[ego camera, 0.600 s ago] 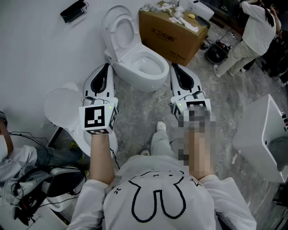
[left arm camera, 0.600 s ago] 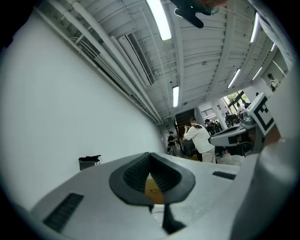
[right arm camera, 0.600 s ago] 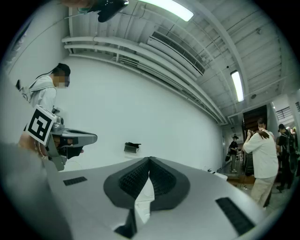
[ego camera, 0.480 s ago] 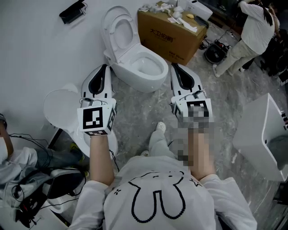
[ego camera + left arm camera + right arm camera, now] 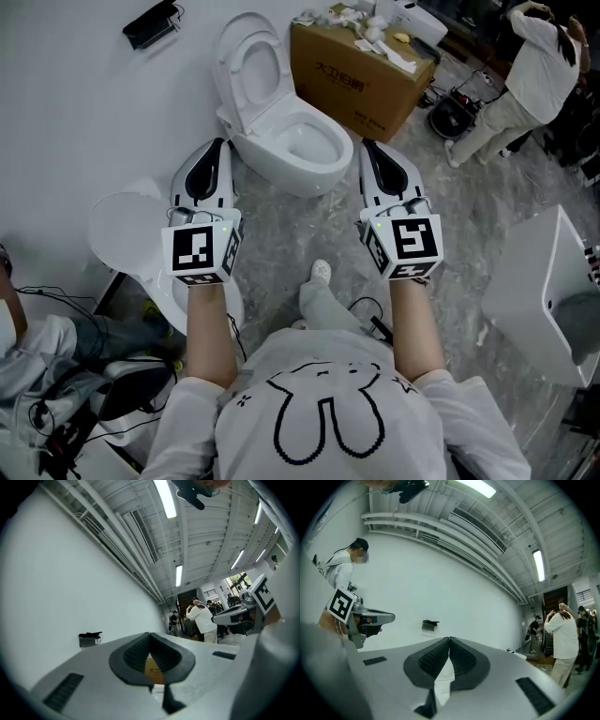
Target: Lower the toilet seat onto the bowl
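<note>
In the head view a white toilet stands against the wall. Its seat is raised upright over the open bowl. My left gripper hovers just left of the bowl, and my right gripper hovers just right of it. Neither one touches the toilet. Both are shut with nothing between the jaws. In the left gripper view the left gripper has its pads pressed together and points toward the white wall. The right gripper looks the same in the right gripper view, with my left gripper and hand at that view's left edge.
A brown cardboard box sits right behind the toilet. A second white toilet fixture is on the floor under my left arm. A white basin stands at the right. Someone stands at the far right. Cables lie at the lower left.
My right gripper has shifted slightly right and toward me. The left gripper has barely moved. The foot below has stepped a little to the left.
</note>
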The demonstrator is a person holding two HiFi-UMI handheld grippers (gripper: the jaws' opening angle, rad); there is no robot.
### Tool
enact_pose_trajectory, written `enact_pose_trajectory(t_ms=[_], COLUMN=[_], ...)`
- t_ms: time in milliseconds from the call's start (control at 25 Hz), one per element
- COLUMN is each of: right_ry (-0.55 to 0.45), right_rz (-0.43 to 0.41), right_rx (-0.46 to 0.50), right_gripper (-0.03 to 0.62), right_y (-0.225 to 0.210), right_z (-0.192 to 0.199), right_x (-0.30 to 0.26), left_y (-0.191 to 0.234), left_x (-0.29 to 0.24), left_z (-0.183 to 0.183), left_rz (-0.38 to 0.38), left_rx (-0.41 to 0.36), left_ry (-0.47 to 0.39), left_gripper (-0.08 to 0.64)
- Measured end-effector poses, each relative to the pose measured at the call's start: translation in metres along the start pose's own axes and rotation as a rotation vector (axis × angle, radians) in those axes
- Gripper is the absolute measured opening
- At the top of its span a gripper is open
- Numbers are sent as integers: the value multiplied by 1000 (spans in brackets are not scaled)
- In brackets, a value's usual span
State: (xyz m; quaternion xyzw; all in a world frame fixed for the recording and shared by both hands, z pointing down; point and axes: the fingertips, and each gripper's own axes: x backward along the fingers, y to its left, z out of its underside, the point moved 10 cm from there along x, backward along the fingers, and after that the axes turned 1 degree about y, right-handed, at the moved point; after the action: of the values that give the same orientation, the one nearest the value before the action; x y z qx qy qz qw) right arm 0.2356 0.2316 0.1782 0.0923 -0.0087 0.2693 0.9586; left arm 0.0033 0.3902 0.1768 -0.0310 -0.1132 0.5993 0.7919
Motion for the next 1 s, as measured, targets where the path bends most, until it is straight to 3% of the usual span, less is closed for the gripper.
enact_pose_trajectory(t_ms=[480,720,1000], right_ry=[5,17,20], right_rz=[-18,-67,-111], right_rx=[-42,-58,-58], right_gripper=[29,29,28], right_y=[-69,-105,-120], right_z=[23,37,48], right_x=[-104,-159,-199], left_y=[18,25,33], left_x=[-115,-175,-208], left_z=[24,27,37], left_rz=[-27,-63,-88], left_rx=[59,40,23], left_ry=[35,54,70], left_gripper=[9,9,9])
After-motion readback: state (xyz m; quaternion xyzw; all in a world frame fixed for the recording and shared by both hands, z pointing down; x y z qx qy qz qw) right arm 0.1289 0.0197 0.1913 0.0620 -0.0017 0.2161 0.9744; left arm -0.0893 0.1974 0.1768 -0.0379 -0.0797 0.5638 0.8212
